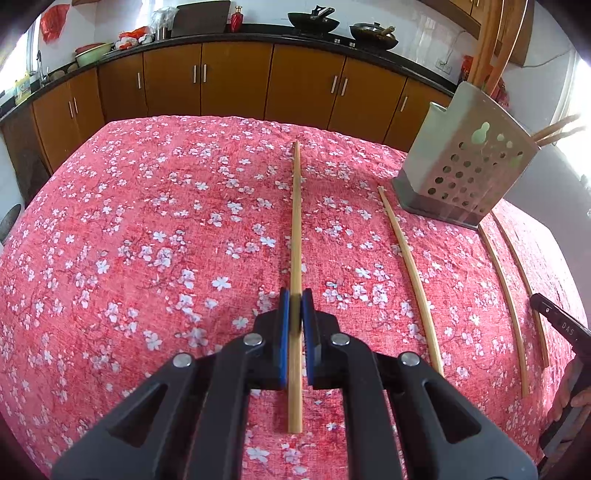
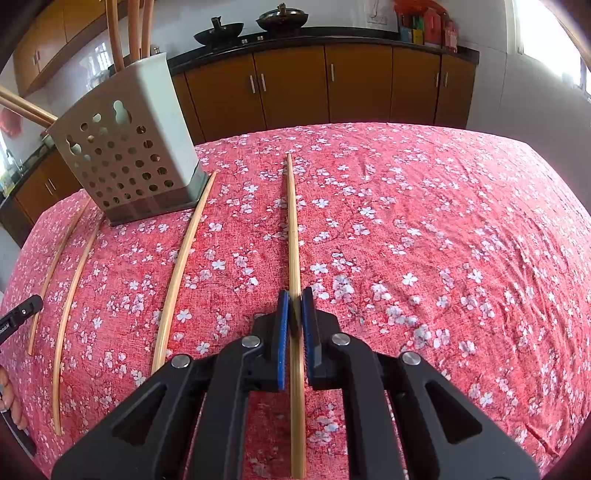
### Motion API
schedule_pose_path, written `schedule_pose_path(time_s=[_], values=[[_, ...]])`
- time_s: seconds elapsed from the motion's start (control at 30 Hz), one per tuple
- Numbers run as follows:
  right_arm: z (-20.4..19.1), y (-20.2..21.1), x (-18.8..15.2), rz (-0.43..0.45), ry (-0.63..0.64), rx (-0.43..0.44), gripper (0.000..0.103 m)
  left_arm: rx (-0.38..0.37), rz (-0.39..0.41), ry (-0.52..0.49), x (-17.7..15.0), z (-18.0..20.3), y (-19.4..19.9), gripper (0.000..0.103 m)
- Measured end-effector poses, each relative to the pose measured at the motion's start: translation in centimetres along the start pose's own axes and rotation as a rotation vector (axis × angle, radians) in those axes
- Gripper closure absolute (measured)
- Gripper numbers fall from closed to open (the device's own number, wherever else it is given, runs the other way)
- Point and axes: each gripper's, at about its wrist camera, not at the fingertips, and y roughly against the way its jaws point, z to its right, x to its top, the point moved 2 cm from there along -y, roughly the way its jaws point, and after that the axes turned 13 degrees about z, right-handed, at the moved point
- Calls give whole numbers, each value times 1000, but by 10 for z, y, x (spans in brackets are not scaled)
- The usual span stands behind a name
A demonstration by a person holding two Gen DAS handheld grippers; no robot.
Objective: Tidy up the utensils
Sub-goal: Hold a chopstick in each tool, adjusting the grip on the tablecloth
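In the left wrist view my left gripper (image 1: 295,301) is shut on a wooden chopstick (image 1: 295,221) that runs straight ahead over the red floral cloth. In the right wrist view my right gripper (image 2: 294,301) is shut on another chopstick (image 2: 291,221) in the same way. A grey perforated utensil holder (image 1: 465,166) stands at the right, with several chopsticks upright in it; it also shows in the right wrist view (image 2: 129,155) at the left. Three more chopsticks lie on the cloth between the grippers (image 1: 410,280) (image 1: 506,306) (image 2: 184,258).
The table is covered by a red cloth with white blossoms (image 1: 147,240). Brown kitchen cabinets (image 1: 240,81) and a dark counter with woks (image 1: 314,20) stand behind the table. The other gripper's body shows at the right edge (image 1: 561,325).
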Motion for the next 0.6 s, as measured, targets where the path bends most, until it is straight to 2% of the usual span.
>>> schedule_pose_path(time_s=[0.6], values=[[-2,0,0,0,-1,-1,94,5,-1,-1,-1,4,-3,94]])
